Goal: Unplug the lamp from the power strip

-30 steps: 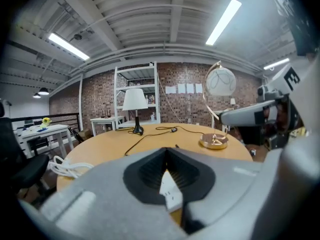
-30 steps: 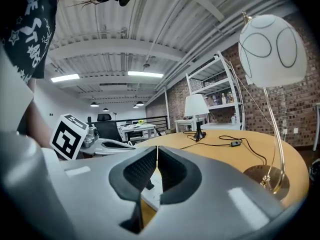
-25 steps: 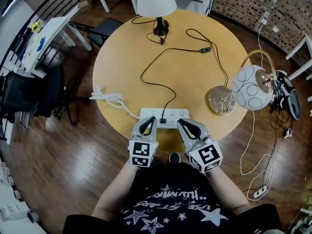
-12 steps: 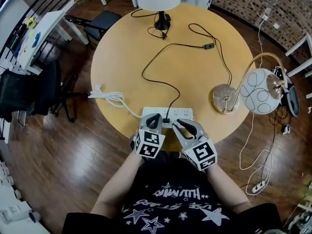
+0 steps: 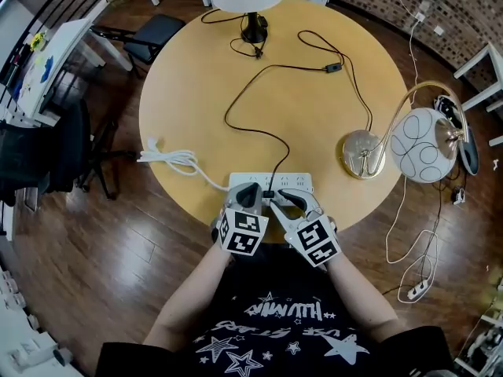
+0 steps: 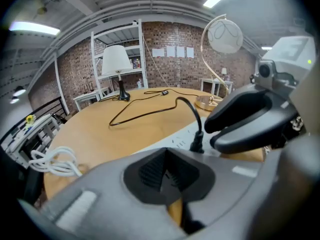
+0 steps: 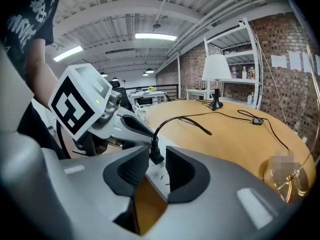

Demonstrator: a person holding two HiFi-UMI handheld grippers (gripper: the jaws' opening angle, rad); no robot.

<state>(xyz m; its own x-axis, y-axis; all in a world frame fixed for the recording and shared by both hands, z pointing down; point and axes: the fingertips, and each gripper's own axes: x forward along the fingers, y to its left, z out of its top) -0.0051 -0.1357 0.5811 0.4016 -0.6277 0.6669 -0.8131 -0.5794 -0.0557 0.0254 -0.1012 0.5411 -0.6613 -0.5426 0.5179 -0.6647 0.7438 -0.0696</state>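
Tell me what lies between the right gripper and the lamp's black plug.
Nothing: in the right gripper view the black plug, seated in the power strip, stands at the opening jaws of the right gripper.

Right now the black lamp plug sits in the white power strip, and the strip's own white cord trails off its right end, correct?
Not the cord: the head view shows the white cord coiling off the left end of the power strip, not its right. The black lamp plug does sit in the strip.
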